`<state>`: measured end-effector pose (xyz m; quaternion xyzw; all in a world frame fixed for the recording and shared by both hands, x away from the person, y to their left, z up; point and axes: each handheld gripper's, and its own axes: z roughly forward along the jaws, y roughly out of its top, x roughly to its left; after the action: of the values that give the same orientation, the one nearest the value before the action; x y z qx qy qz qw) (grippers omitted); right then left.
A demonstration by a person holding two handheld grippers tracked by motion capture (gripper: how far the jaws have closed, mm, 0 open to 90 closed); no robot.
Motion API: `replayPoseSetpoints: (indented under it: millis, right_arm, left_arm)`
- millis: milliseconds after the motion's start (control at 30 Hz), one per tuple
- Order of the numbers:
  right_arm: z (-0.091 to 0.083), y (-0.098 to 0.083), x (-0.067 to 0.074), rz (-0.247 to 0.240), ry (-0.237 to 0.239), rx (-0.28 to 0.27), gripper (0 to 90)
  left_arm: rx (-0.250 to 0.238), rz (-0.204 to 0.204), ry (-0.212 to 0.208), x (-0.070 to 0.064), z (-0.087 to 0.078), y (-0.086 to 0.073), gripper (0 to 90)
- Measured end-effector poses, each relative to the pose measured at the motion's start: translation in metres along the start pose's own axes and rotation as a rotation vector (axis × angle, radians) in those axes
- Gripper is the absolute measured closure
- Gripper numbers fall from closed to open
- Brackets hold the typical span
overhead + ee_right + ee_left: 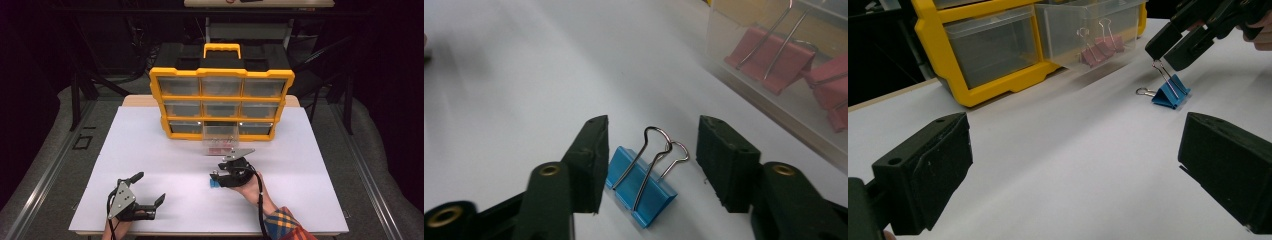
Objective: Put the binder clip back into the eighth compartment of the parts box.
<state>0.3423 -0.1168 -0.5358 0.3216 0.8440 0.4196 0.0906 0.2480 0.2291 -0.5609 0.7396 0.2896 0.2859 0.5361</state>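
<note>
At the near left of the white table (150, 140), the left gripper (150, 189) rests with its jaws spread wide, nothing between them. Further right, the small blue metal binder clip (640, 186) lies on the table between the right gripper's (651, 160) half-open jaws; the left pad seems to touch it, the right stands clear. Beyond, a clear plastic drawer (220, 136) holding pink binder clips (1103, 47) juts from the yellow-framed organiser (221, 102).

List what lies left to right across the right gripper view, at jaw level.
Left jaw, touching the blue binder clip on the table, a gap, right jaw, then the clear drawer holding pink clips.
</note>
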Motion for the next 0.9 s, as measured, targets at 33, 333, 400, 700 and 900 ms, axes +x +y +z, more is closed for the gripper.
replayPoseSetpoints:
  millis: [33, 333, 400, 700, 900]
  right_arm:
    - [0.002, -0.001, 0.000, 0.005, 0.002, -0.002, 52.6]
    - [0.010, -0.006, -0.002, 0.034, 0.014, 0.026, 71.6]
    - [0.008, -0.006, -0.002, 0.047, 0.018, 0.026, 73.9]
    - [0.002, -0.003, 0.001, 0.089, 0.111, 0.003, 88.4]
    - [-0.007, 0.001, 0.015, 0.002, 0.049, 0.010, 88.8]
  left_arm:
    - [0.000, 0.000, 0.001, 0.000, 0.000, 0.000, 0.8]
    - [0.002, -0.001, -0.004, 0.000, 0.000, 0.000, 0.8]
    - [0.004, 0.001, -0.004, 0.000, 0.000, 0.000, 0.8]
    - [0.005, 0.002, -0.003, 0.000, 0.000, 0.000, 0.8]
    - [0.005, 0.007, -0.009, -0.001, 0.001, 0.000, 0.9]
